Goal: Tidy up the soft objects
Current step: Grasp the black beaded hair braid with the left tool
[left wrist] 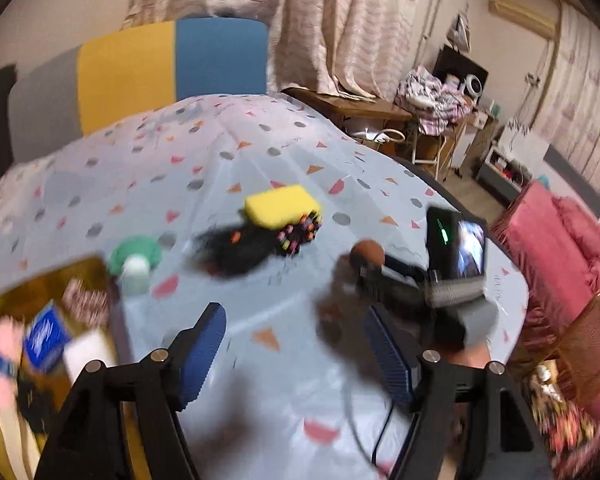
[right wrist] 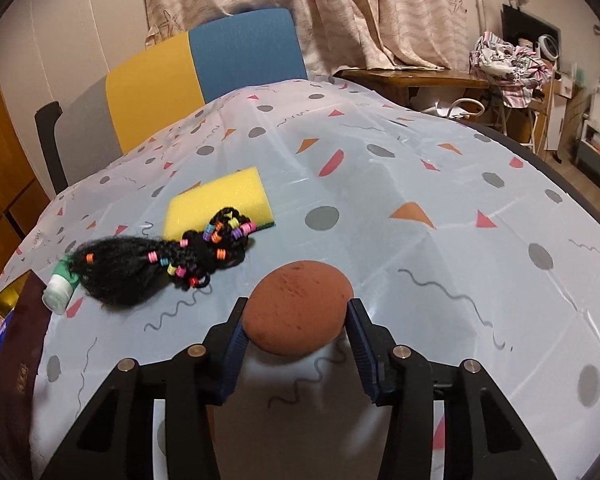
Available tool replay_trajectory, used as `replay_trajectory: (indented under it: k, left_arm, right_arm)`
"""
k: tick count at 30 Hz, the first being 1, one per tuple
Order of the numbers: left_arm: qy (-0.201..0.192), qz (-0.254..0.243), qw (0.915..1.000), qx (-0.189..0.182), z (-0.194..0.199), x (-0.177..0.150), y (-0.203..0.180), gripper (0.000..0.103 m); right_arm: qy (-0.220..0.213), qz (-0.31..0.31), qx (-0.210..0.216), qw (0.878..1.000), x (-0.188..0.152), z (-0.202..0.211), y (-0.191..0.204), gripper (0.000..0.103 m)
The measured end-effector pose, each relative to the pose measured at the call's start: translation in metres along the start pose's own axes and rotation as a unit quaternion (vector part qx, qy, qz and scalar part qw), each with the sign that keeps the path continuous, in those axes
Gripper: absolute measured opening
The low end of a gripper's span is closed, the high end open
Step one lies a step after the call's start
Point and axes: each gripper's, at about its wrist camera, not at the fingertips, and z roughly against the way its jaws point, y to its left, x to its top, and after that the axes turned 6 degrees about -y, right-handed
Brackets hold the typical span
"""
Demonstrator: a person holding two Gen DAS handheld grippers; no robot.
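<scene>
My right gripper [right wrist: 296, 314] is shut on a brown egg-shaped sponge [right wrist: 300, 308], its blue pads pressing on both sides just above the patterned tablecloth [right wrist: 420, 184]. Farther left lie a yellow sponge [right wrist: 216, 204] and a black braided hairpiece with coloured beads [right wrist: 140, 272] that overlaps the sponge's near corner. My left gripper [left wrist: 296, 316] is open with nothing between its fingers, hovering over the cloth. The left wrist view, which is blurred, shows the brown sponge [left wrist: 367, 252] to the right, and the yellow sponge [left wrist: 282, 206] and hairpiece [left wrist: 256, 246] ahead.
A small white bottle with a green cap [right wrist: 60, 286] lies at the hairpiece's left end. A gold box [left wrist: 40, 292] holding several items stands at the table's left edge. A grey, yellow and blue chair [right wrist: 220, 60] stands behind the table. Red bedding [left wrist: 560, 260] lies to the right.
</scene>
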Motion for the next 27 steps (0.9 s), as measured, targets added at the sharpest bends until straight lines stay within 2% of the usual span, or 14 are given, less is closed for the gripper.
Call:
replay_trajectory:
  k: [4, 9, 15, 18, 20, 22, 27]
  left_arm:
    - [0.025, -0.049, 0.9984, 0.017, -0.048, 0.024, -0.018, 0.073]
    - [0.045, -0.111, 0.9908, 0.064, -0.110, 0.041, -0.024, 0.073]
    - [0.077, -0.150, 0.9833, 0.068, -0.176, 0.043, -0.018, 0.073]
    - [0.097, -0.164, 0.9800, 0.058, -0.197, 0.038, -0.018, 0.073]
    - [0.104, -0.175, 0.9765, 0.069, -0.207, 0.036, -0.019, 0.073]
    - [0.113, -0.175, 0.9752, 0.074, -0.215, 0.032, -0.017, 0.073]
    - [0.130, -0.132, 0.9798, 0.074, -0.229, 0.023, -0.008, 0.072]
  right_arm:
    - [-0.008, 0.004, -0.003, 1.000, -0.005, 0.002, 0.002, 0.048]
    - [-0.010, -0.008, 0.001, 1.000, -0.007, 0.001, -0.003, 0.048]
    - [-0.013, -0.026, 0.010, 1.000, -0.008, -0.001, -0.010, 0.048]
    - [-0.012, -0.028, 0.013, 0.999, -0.009, -0.002, -0.010, 0.048]
    - [-0.010, -0.027, 0.014, 0.999, -0.009, -0.003, -0.009, 0.048]
    - [-0.010, -0.027, 0.014, 0.999, -0.009, -0.003, -0.009, 0.048]
    - [-0.010, -0.033, 0.016, 0.999, -0.010, -0.004, -0.011, 0.048]
